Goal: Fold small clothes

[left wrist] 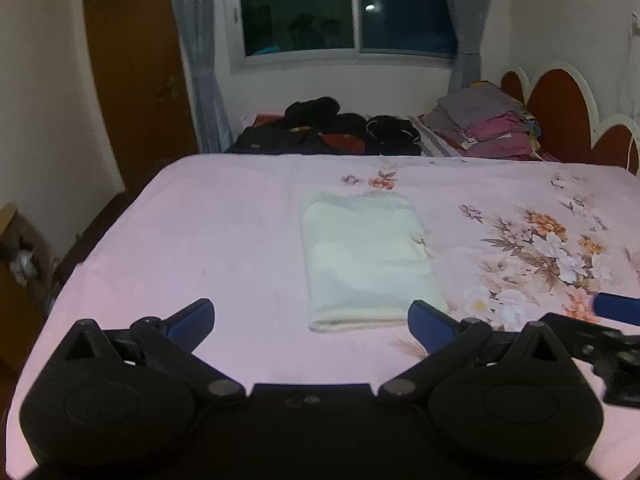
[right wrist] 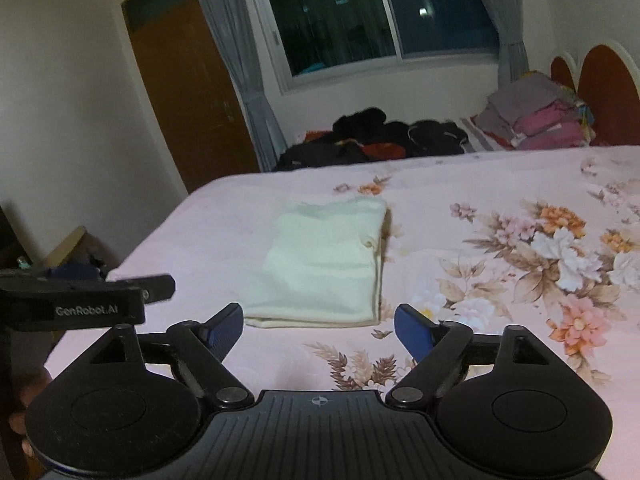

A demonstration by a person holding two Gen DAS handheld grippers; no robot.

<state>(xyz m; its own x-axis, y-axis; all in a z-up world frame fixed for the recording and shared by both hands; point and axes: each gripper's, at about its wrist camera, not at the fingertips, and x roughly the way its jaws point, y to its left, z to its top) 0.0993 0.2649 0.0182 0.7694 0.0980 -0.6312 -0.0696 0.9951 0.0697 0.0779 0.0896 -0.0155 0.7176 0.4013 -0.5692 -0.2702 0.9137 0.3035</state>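
Ok, from here both tongs are released, jaws spread wide, nothing in them: left gripper [left wrist: 311, 318], right gripper [right wrist: 319, 326]. The folded white cloth [left wrist: 368, 256] lies flat on the pink floral bedspread [left wrist: 200, 240], just beyond the fingertips. I read "GenRobot.AI" on the left unit's body in the right view. The dark clothes pile [right wrist: 372, 136] at the far edge is blurred; I can't separate items. The folded stack [right wrist: 536, 120] far right is partly cut off.

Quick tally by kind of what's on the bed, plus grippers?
Folded cream-white garment: 1
Pile of dark black clothes: 1
Stack of folded grey and pink fabrics: 1
Grippers, jaws open: 2, left gripper, right gripper
Total: 5
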